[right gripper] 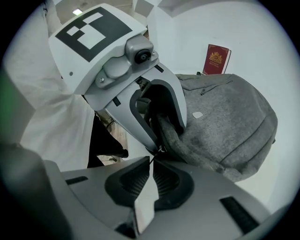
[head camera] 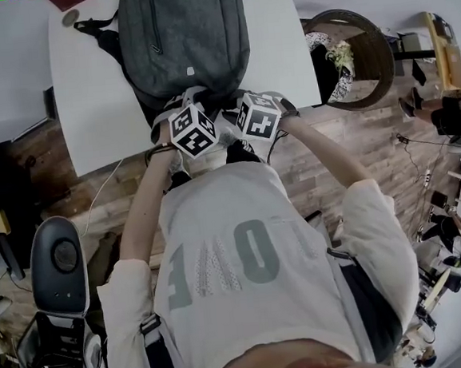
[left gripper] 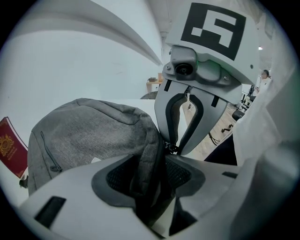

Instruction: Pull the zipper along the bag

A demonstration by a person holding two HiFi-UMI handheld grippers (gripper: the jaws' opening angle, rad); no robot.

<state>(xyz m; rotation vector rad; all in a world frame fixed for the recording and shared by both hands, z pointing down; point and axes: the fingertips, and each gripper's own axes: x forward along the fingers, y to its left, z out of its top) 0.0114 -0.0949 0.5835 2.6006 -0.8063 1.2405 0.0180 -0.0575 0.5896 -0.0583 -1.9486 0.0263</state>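
Arms point(head camera: 324, 151) extended, left hand-held gripper point(left gripper: 150, 174) clamps bag point(left gripper: 84, 136), right one point(right gripper: 151, 161) shut

The bag point(head camera: 184, 39) reads to me as grey heathered woven cloth, matt and slightly rough. The surface point(head camera: 94, 95) is white, smooth and matt. My left tongs point(left gripper: 157, 161) and right tongs point(right gripper: 151, 161) are smooth pale-grey plastic with black ribbed pads. The zipper pull point(right gripper: 161, 149) looks like small dull metal. The booklet point(right gripper: 215, 59) has a dark red, faintly glossy cover. The floor point(head camera: 347, 145) is rough wood planks.
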